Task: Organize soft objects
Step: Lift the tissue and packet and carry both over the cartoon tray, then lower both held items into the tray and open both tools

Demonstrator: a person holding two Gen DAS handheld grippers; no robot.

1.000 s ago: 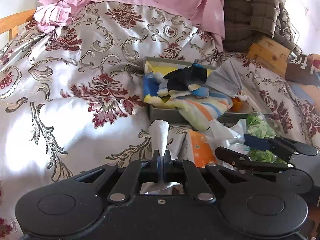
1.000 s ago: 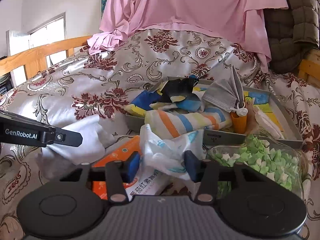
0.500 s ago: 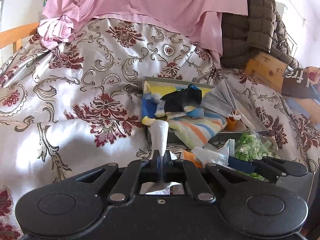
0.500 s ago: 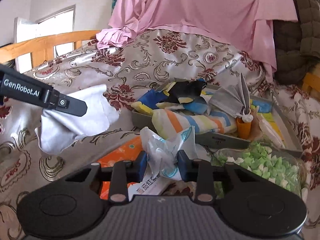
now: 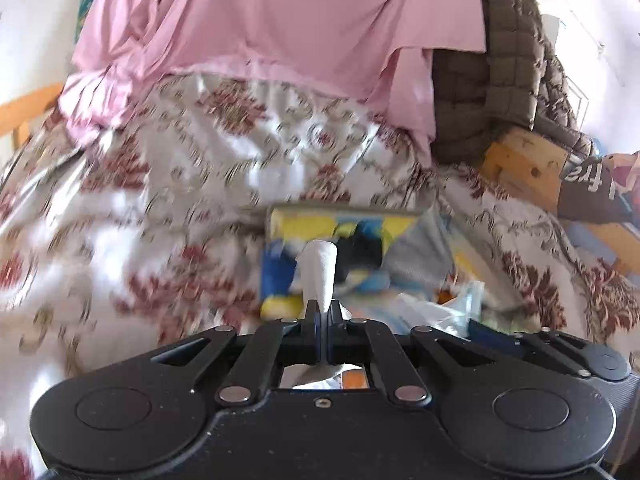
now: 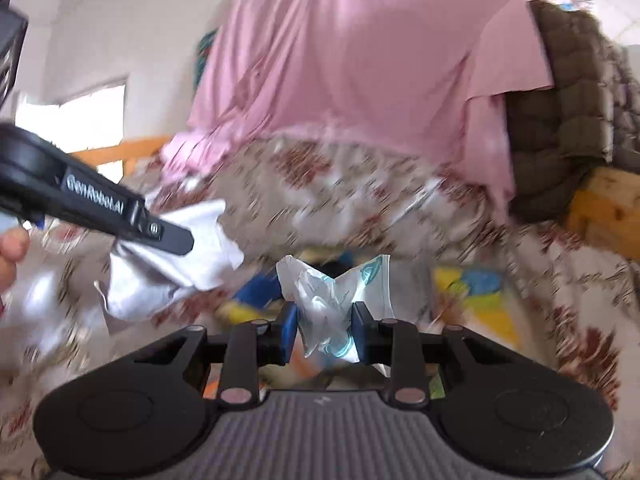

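Observation:
My left gripper (image 5: 324, 312) is shut on a white cloth (image 5: 320, 272) that sticks up between its fingers; the same cloth hangs crumpled from it in the right wrist view (image 6: 168, 268). My right gripper (image 6: 324, 328) is shut on a white plastic packet with teal print (image 6: 332, 304), held above the bed. A grey tray (image 5: 344, 212) piled with blurred blue, yellow and black soft items lies ahead of both grippers on the floral bedspread (image 5: 160, 200).
A pink sheet (image 5: 280, 28) drapes the back. A brown quilted blanket (image 5: 500, 76) lies at the back right over a wooden frame (image 5: 520, 168). A wooden rail (image 6: 132, 152) runs on the left. Both views are motion-blurred.
Both grippers have lifted up from the bed with their loads. The right gripper closed on the packet and raised it off the orange pack; the left carried the white cloth upward.

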